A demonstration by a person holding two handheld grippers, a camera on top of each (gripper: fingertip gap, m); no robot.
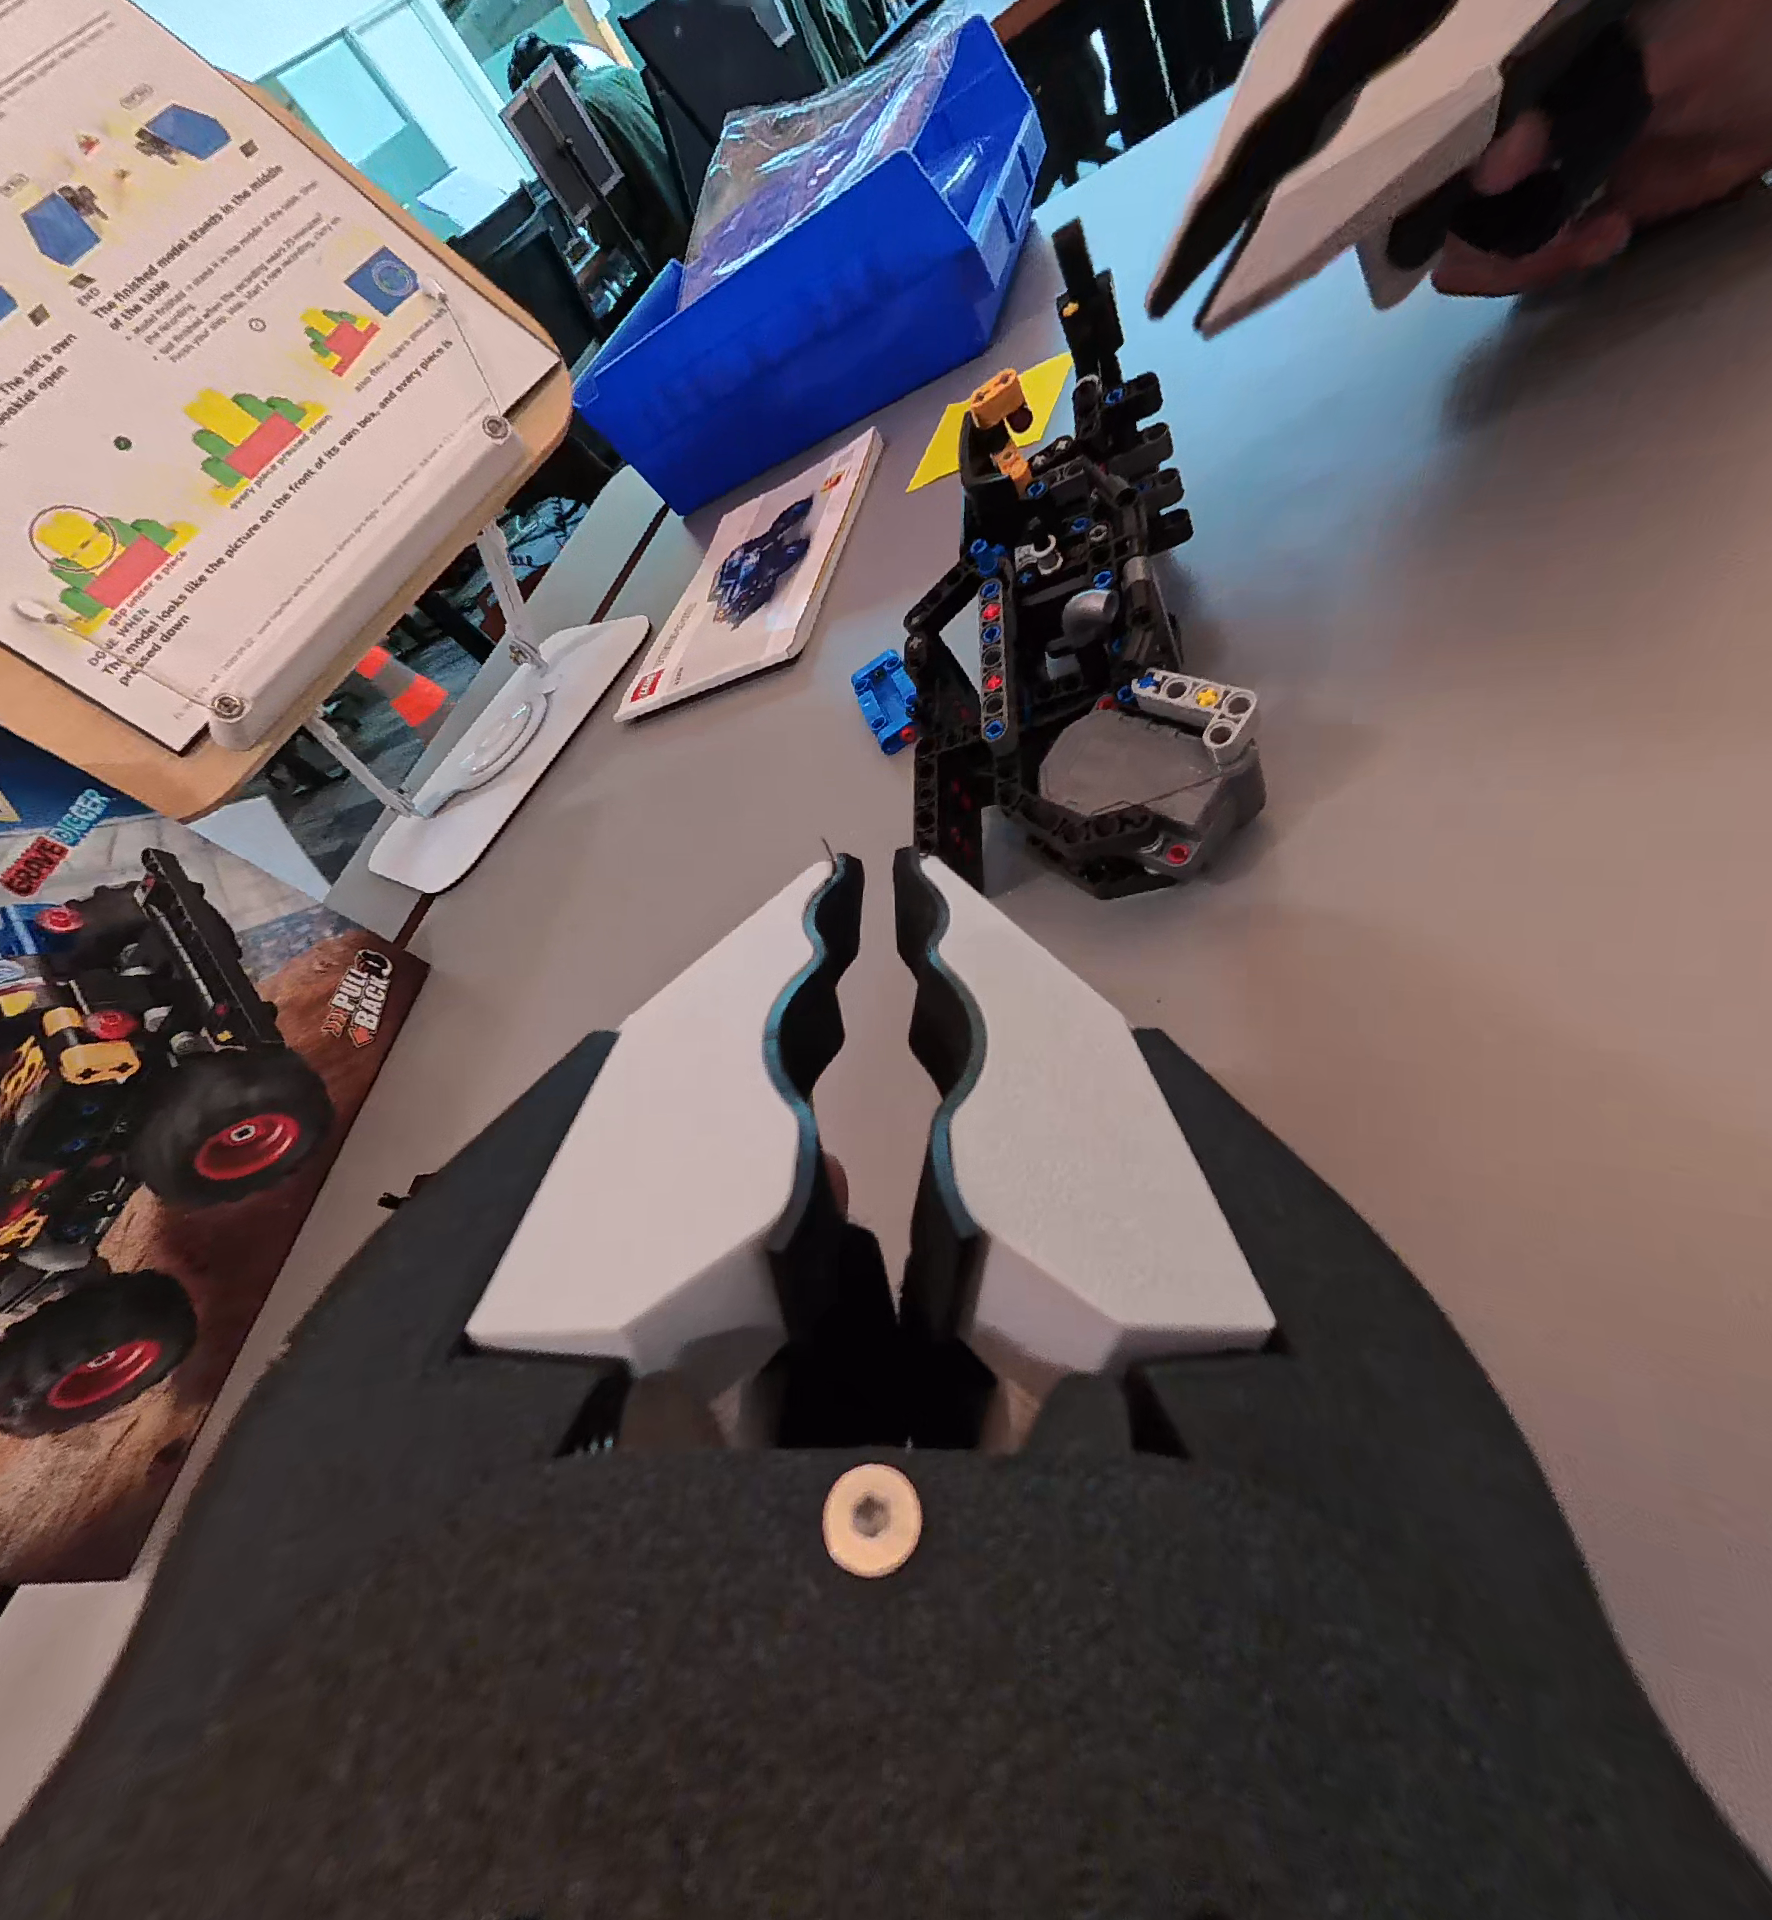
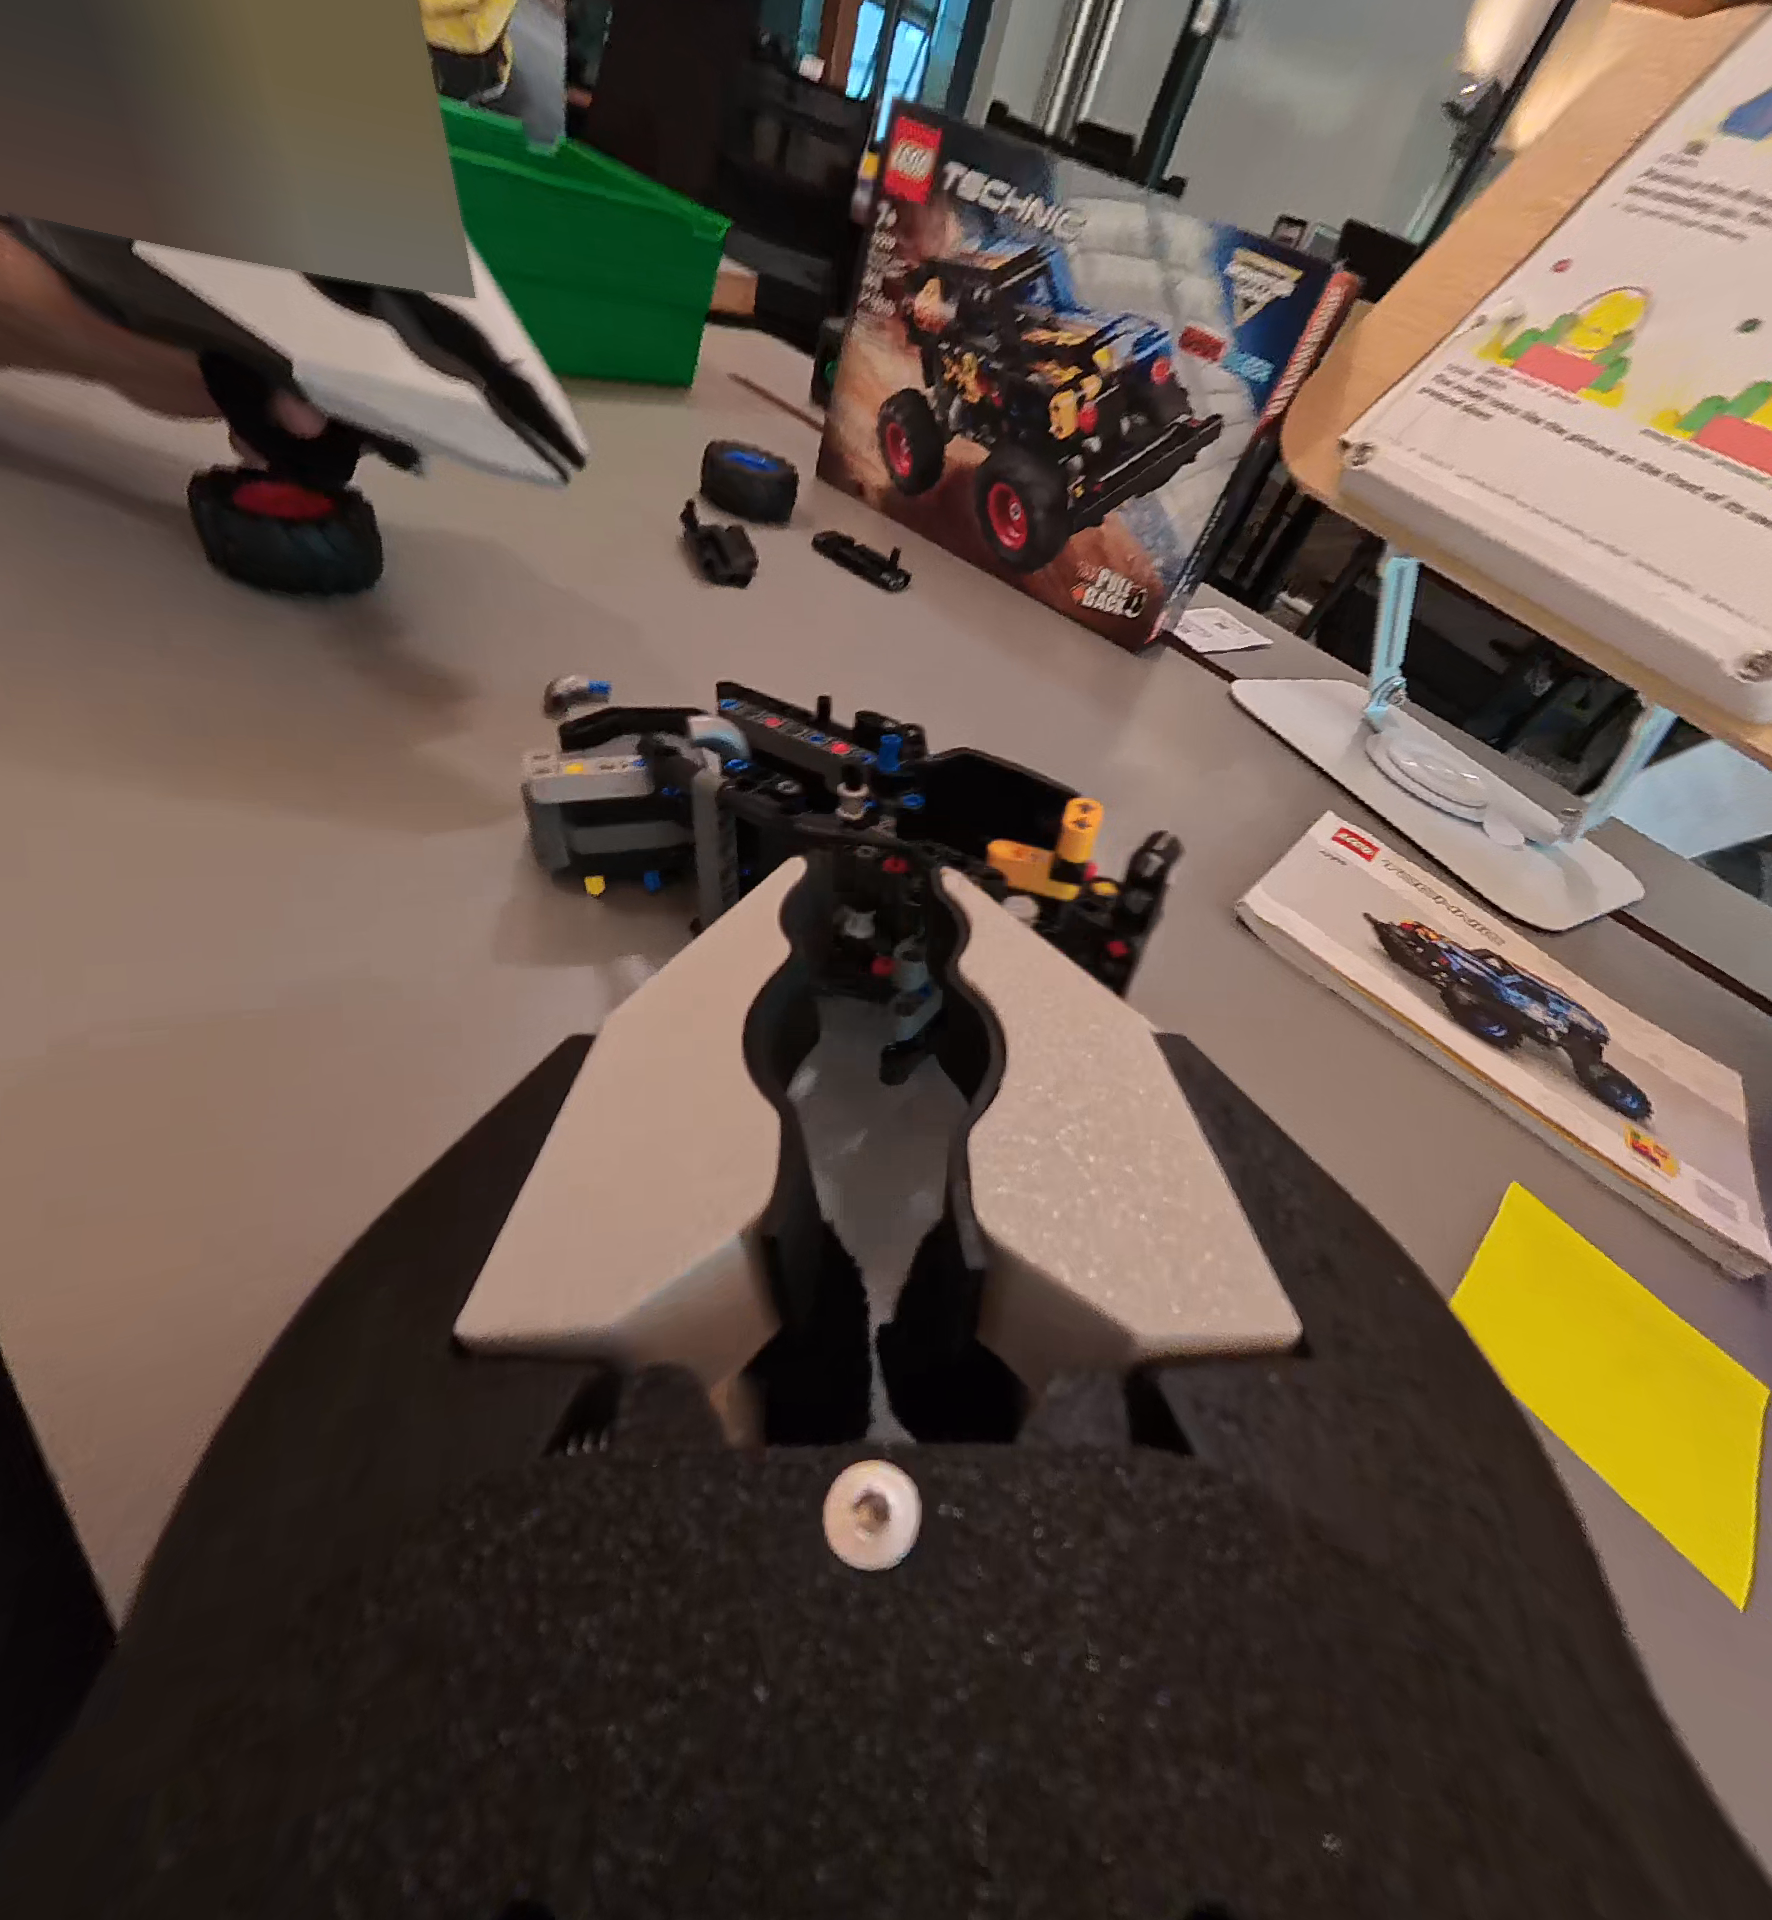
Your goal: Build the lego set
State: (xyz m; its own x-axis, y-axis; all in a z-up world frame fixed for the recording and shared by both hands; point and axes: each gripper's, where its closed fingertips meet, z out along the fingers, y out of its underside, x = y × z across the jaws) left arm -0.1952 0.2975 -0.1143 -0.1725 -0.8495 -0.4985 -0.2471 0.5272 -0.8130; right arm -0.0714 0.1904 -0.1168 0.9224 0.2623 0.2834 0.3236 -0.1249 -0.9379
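Left wrist view shows the half-built black plastic brick vehicle frame (image 1: 1058,665), studded with red, blue and yellow pins and carrying a grey block at its near end, lying on the grey table (image 1: 1484,1039) just ahead and to the right of the left gripper (image 1: 879,862). That gripper's white fingers sit almost closed, with a slim gap between the wavy black pads and nothing in it. A small blue brick piece (image 1: 882,698) lies against the frame's left side.

From the right wrist view the same frame lies across the picture, directly beyond the right gripper (image 2: 871,883), whose fingers are spread and empty. Whether the tips touch the frame I cannot tell; seen from the left camera this gripper hangs above the table near the frame's far end.

By the look of it, the build is partway: no wheels are on the frame. A black tyre with a red hub (image 2: 284,530) sits under the left gripper, a tyre with a blue hub (image 2: 749,480) and two small black parts (image 2: 721,551) lie loose near the printed cardboard set box (image 2: 1048,374).

Further out are a closed instruction booklet (image 2: 1505,1029), a flat yellow paper square (image 2: 1620,1392), a blue plastic bin (image 1: 809,343), a green plastic bin (image 2: 591,260), and a wooden stand holding a printed sheet (image 1: 217,343).
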